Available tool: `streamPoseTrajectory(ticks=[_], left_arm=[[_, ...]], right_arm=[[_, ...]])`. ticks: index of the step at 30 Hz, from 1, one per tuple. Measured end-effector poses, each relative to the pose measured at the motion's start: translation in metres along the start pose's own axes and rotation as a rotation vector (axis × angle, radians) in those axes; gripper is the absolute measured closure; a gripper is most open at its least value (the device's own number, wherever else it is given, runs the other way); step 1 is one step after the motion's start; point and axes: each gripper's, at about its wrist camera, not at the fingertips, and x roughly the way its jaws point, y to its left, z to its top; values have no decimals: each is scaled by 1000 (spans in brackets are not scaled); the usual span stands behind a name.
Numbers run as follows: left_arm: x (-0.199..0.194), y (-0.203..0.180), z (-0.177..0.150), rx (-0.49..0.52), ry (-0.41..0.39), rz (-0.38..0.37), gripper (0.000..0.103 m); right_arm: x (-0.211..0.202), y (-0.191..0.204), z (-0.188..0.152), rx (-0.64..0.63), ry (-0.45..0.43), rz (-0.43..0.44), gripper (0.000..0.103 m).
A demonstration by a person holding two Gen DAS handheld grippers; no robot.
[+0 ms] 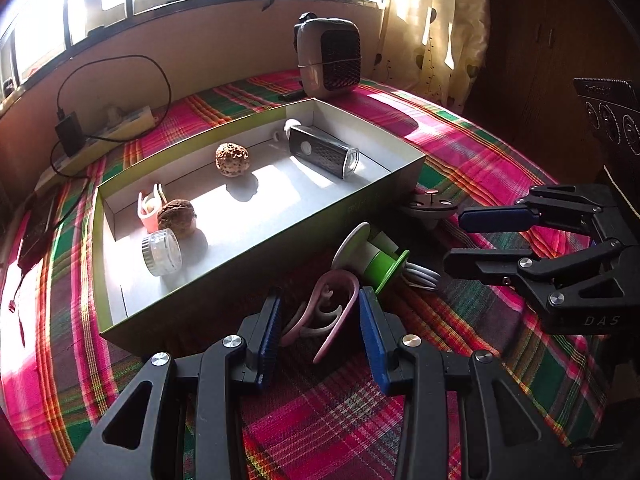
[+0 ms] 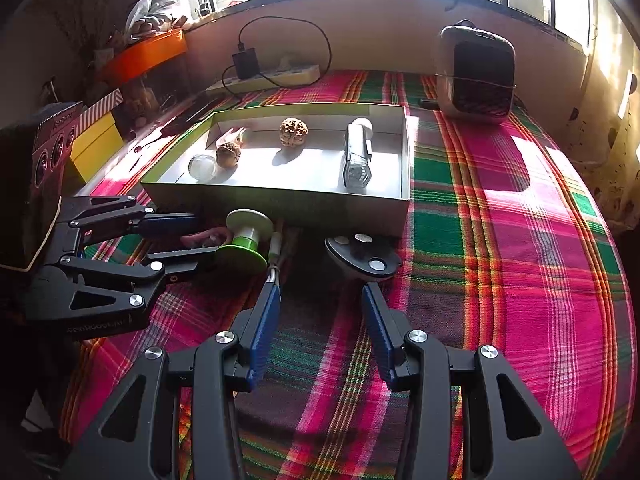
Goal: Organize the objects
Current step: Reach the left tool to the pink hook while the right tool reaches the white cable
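So the left gripper sat at the bottom centre of its own view with its blue pads spread either side of a pink curved plastic clip lying on the pink-and-green plaid cloth. The pads looked apart from the clip, not squeezing it, so I'd call the jaws open around it.

The right gripper was at the bottom of its view, jaws open with only cloth between them. Just above it sat a dark round dish with silver discs, and to the left of that a white-and-green plastic spool with a white cable beside it.

The shallow green-sided cardboard box took up the middle of the left view. Inside were a black rectangular torch-like gadget at the upper right, a knobbly brown walnut in the middle, and in the lower left a second brown walnut, a small clear round jar and a pink-and-white clip.

A grey heater with a black grille stood beyond the box, at the top.
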Motion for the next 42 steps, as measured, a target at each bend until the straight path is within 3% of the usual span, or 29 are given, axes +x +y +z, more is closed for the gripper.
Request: streamPoseTrajectory(ticks=[10,19,42], left_arm=[[3,5,-1,-26,18,29,68],[-4,22,-9,-108,9,49,72],[-14,38,-18,-180,-3,52,72]], right_arm=[[7,10,1,-27,13,20,59],[15,14,11,-36,5,-21,59],[36,32,22,-69,32,-36,59]])
